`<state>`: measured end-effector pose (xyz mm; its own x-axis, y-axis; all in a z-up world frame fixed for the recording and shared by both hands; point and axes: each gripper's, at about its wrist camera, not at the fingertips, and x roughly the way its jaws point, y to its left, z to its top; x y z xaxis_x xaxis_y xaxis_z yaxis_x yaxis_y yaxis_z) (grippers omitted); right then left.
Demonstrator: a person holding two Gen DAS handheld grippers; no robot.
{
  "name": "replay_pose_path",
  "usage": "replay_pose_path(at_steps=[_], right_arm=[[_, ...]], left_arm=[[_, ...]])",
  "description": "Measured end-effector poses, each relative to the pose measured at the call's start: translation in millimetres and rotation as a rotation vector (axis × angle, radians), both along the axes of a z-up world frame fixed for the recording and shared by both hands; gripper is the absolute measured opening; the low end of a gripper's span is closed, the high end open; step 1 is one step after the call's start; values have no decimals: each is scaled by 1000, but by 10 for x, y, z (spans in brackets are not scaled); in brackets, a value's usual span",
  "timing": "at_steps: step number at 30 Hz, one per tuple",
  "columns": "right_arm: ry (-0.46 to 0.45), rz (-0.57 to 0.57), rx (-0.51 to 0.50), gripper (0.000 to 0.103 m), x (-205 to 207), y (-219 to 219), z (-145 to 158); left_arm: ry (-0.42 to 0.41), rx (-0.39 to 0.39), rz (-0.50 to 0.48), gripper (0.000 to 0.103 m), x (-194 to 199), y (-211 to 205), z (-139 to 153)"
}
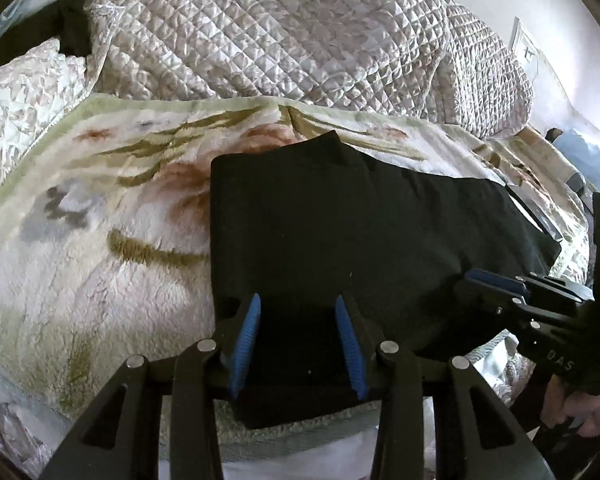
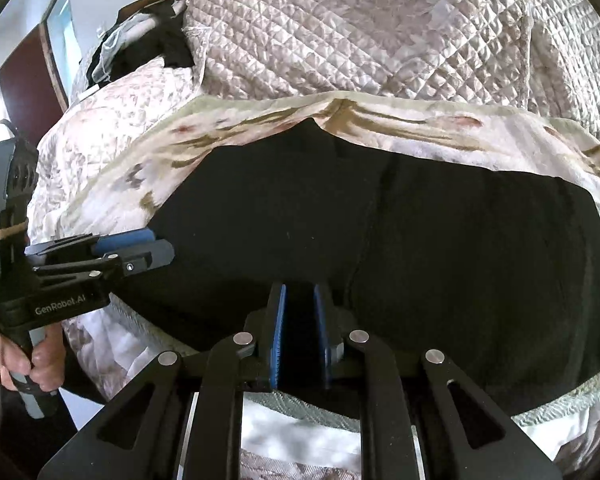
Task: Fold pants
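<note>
Black pants (image 1: pixel 340 216) lie partly folded on a floral fleece blanket (image 1: pixel 100 240) spread over a bed. In the left wrist view my left gripper (image 1: pixel 298 300) is at the pants' near edge, and dark cloth fills the gap between its blue pads (image 1: pixel 247 332). My right gripper (image 1: pixel 470 276) bites the same near edge further right. In the right wrist view the pants (image 2: pixel 420 240) spread wide, and the right gripper (image 2: pixel 300 290) has its jaws narrow with black cloth between them. The left gripper (image 2: pixel 160 244) shows from the side, at the pants' left end.
A quilted pale bedspread (image 1: pixel 280 28) is heaped behind the blanket, with a pillow (image 1: pixel 24 88) and dark clothes (image 2: pixel 148 52) at the back left. A flat dark object (image 1: pixel 534 210) lies by the pants' right end. A hand (image 2: pixel 40 360) holds the left gripper's handle at the bed's near edge.
</note>
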<state>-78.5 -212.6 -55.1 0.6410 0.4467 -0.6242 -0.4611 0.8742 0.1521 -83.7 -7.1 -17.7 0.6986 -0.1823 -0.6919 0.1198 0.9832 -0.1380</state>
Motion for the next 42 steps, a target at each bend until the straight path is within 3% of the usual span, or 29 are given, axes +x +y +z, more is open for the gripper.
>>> replay_pose_path(at_steps=[5, 10, 15, 26, 33, 41, 42], right_arm=[[-2, -15, 9, 14, -45, -32, 15], [26, -38, 45, 14, -56, -112, 52], [82, -133, 94, 14, 43, -310, 82], [88, -85, 92, 14, 476, -83, 249], [94, -72, 106, 14, 629, -54, 70], [63, -87, 122, 14, 589, -135, 109], [53, -113, 108, 18, 585, -173, 120]], left_arm=[[-3, 5, 6, 42, -45, -7, -10], [37, -40, 15, 42, -36, 47, 46], [54, -61, 32, 42, 26, 111, 151], [57, 29, -8, 42, 755, 36, 365], [144, 32, 9, 42, 1181, 124, 123], [116, 13, 27, 44, 1073, 119, 116], [111, 10, 32, 44, 1035, 122, 127]])
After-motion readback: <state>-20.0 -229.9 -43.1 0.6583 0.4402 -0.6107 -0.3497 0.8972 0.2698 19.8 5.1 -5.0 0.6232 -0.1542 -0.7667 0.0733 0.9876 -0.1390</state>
